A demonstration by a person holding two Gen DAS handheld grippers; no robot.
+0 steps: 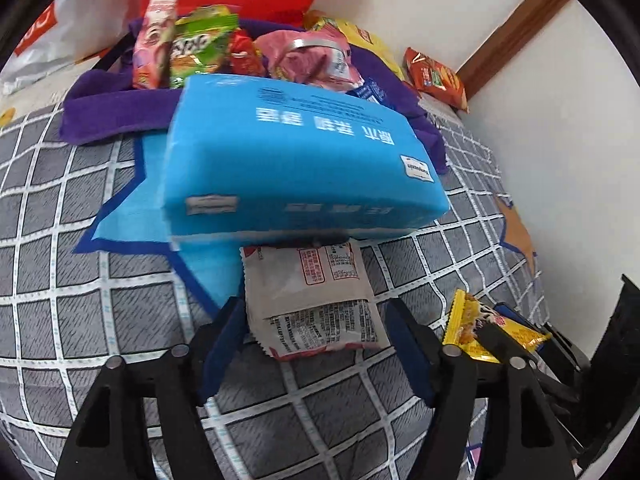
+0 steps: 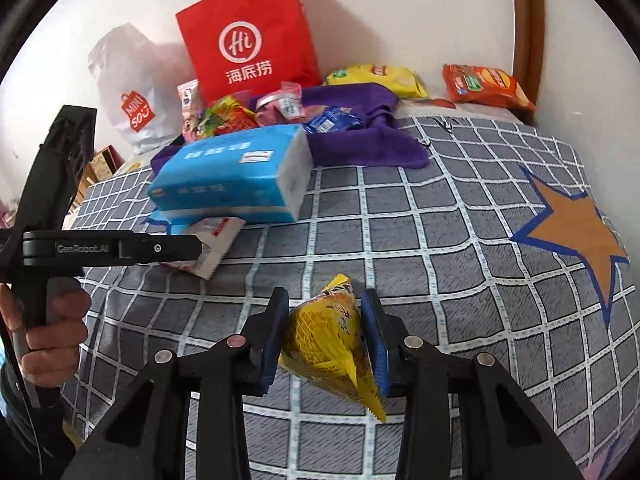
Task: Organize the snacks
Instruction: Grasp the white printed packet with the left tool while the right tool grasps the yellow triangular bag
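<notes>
My left gripper is open around a white snack packet with red print that lies on the checked bedspread, its far end under a blue tissue pack. My right gripper is shut on a yellow snack packet and holds it above the bed; that packet also shows in the left wrist view. The left gripper and white packet show in the right wrist view. A purple cloth bag at the back holds several snacks.
A red paper bag and a white Miniso bag stand against the wall. A yellow chip bag and an orange chip bag lie at the far bed edge. The blue tissue pack sits before the purple bag.
</notes>
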